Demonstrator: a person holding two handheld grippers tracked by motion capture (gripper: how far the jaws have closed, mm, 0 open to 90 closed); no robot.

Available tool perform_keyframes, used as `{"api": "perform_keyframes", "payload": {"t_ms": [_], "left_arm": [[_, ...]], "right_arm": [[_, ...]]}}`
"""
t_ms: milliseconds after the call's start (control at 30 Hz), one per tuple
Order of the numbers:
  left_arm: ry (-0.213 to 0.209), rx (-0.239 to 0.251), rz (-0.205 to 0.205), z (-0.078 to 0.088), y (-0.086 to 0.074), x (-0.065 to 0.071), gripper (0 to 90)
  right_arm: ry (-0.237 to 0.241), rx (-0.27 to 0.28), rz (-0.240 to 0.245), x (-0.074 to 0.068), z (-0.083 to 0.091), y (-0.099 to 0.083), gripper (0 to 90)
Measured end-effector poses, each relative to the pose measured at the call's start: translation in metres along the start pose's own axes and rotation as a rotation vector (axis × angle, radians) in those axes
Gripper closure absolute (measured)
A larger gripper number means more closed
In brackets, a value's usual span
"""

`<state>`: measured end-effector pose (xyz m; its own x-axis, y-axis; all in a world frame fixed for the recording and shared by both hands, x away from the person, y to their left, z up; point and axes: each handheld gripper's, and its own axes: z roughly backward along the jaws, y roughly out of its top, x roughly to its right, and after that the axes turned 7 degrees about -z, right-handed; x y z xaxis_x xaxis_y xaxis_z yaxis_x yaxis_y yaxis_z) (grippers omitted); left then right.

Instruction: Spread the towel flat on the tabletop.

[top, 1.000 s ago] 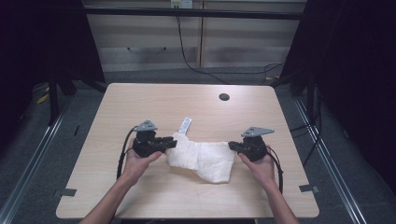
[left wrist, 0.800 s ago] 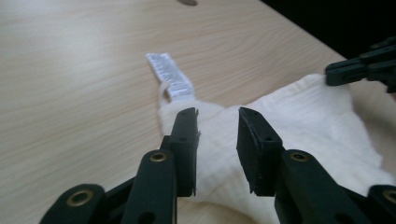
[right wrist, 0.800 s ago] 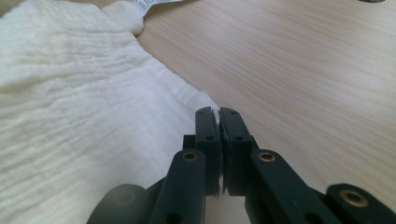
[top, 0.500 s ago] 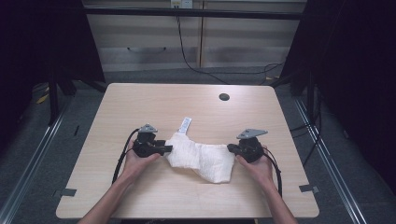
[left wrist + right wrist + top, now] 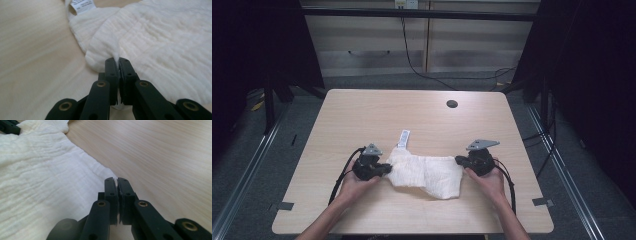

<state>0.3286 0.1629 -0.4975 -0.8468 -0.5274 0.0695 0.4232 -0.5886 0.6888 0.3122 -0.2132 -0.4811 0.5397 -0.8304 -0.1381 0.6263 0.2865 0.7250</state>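
1. Since the earlier frames, the left gripper [image 5: 384, 168] has sunk toward the pale wooden table [image 5: 412, 115], and its jaws have just been closing; they now pinch a fold of the crinkled white cloth [image 5: 427, 175] at its left edge.
2. Beyond that gripper's tips [image 5: 117, 61], the cloth spreads ahead and to the right, with its white printed label [image 5: 81, 3] farther ahead to the left.
3. Pressed together, the right gripper [image 5: 460, 160] clamps the cloth's opposite edge; the fabric lies to the left of its jaws [image 5: 116, 180].
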Motion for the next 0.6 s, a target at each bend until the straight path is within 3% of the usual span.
{"api": "perform_keyframes", "payload": {"t_ms": [67,167,233,333,433,600], "left_arm": [[-0.01,-0.001,-0.013,0.009,-0.007,0.005,86.1],[-0.034,0.051,0.001,0.024,-0.015,0.005,82.6],[-0.054,0.122,0.05,0.032,-0.016,-0.004,81.3],[-0.047,0.171,0.112,0.033,-0.016,-0.018,81.3],[-0.05,0.174,0.133,0.029,-0.017,-0.024,80.1],[-0.023,0.19,0.127,0.033,-0.011,-0.029,73.1]], "right_arm": [[0.015,-0.004,0.012,-0.004,-0.002,0.0,87.3],[0.026,-0.014,0.025,-0.008,-0.004,0.0,87.2],[0.027,-0.02,0.021,-0.01,-0.005,0.0,87.1],[0.039,-0.011,0.027,-0.01,-0.007,0.001,87.0],[0.045,-0.009,0.027,-0.01,-0.008,0.0,87.0],[0.042,-0.017,0.024,-0.009,-0.008,-0.001,86.8]]}}
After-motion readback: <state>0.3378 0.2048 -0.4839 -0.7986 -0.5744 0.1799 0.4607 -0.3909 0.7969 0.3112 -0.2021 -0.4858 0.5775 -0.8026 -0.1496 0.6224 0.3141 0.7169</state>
